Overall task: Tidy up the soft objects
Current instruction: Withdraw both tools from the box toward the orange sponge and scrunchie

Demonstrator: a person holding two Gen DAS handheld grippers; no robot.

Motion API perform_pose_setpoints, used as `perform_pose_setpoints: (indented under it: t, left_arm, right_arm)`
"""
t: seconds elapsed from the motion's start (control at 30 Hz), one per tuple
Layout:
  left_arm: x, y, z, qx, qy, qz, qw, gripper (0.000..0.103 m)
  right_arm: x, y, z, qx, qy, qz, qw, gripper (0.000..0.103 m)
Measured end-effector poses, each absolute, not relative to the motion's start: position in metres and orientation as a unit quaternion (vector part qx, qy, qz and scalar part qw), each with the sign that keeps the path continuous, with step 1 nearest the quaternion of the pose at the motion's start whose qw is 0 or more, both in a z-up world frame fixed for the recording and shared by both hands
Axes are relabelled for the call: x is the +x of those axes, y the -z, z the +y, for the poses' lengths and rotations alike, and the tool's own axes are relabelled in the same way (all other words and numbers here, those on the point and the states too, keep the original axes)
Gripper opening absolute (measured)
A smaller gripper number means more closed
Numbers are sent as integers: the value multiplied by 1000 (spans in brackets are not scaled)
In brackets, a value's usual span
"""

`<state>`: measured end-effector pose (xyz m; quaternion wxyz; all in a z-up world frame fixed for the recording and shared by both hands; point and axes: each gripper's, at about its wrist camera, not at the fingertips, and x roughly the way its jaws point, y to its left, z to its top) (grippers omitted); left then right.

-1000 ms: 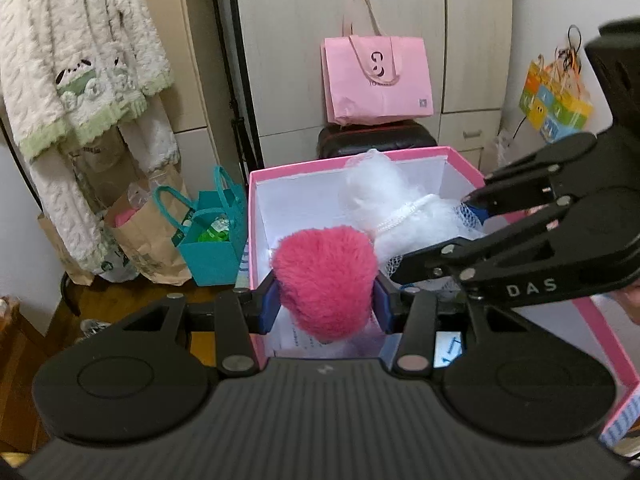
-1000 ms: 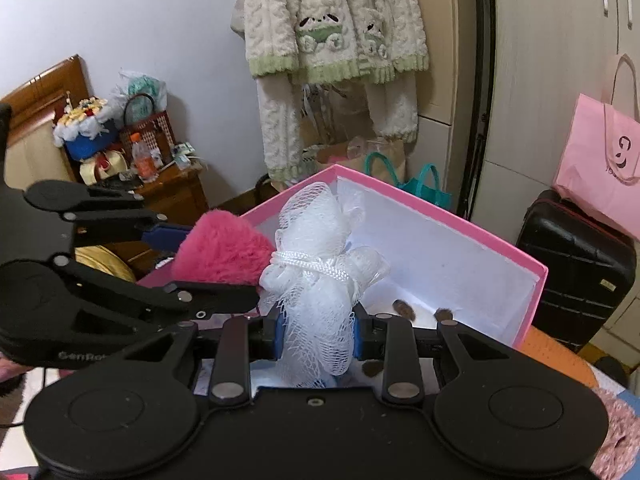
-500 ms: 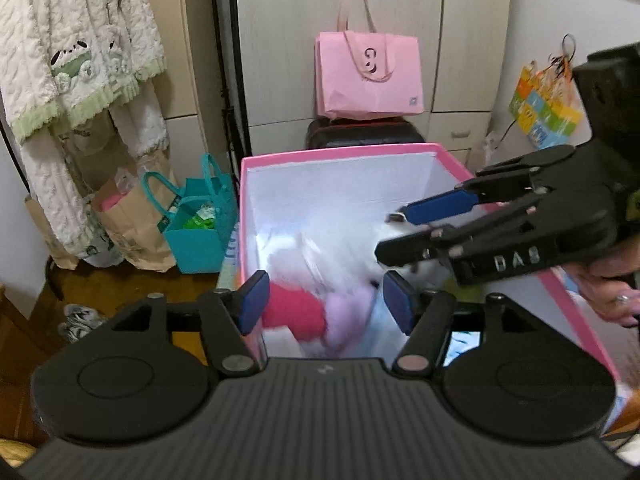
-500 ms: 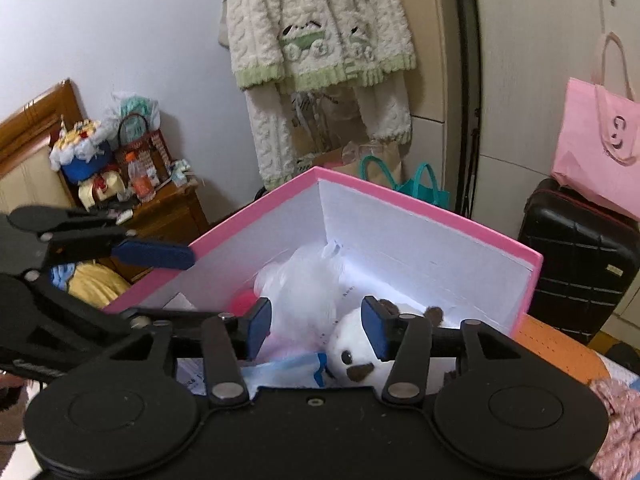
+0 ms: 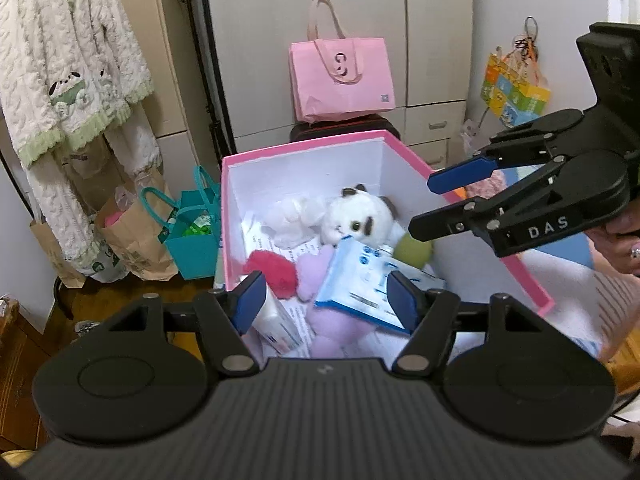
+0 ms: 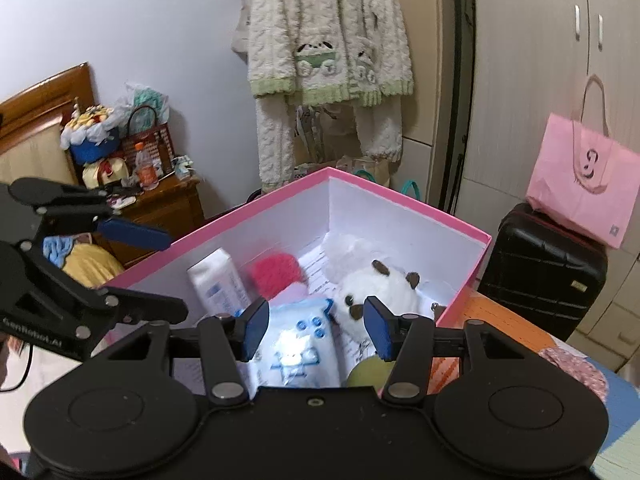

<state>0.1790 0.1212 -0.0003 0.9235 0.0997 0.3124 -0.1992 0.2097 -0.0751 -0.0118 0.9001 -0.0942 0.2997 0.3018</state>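
With the pink pompom [image 5: 276, 270] and white mesh puff [image 5: 294, 218] lying in the pink box [image 5: 528, 280] below, both the left hand-held gripper [image 5: 326, 300] and right hand-held gripper [image 6: 314, 328] are empty, jaws opening: release step done; next, fetch another soft item.

Behind it all you've got a pink tote bag [image 5: 342, 76] on a black suitcase [image 6: 544, 268], fleecy pyjamas [image 6: 328, 44] hanging, teal bag [image 5: 192, 236] by the wardrobe [image 5: 256, 40]

"DAS" on right tool [image 5: 452, 204]; "GenRobot.AI" on left tool [image 6: 148, 272].
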Motion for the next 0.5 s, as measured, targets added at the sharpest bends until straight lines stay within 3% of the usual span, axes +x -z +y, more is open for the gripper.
perform_pose_setpoints:
  t: [0.17, 0.23, 0.5]
  left_arm:
    - [158, -11, 119, 95, 220, 316, 918, 68]
    - [149, -15, 118, 93, 226, 318, 916, 70]
    - [115, -24, 111, 92, 257, 332, 903, 73]
  right_arm:
    - [177, -4, -78, -117, -305, 286, 901, 62]
    - [164, -10, -82, -121, -306, 281, 902, 70]
    - [117, -23, -104, -126, -303, 275, 904, 79]
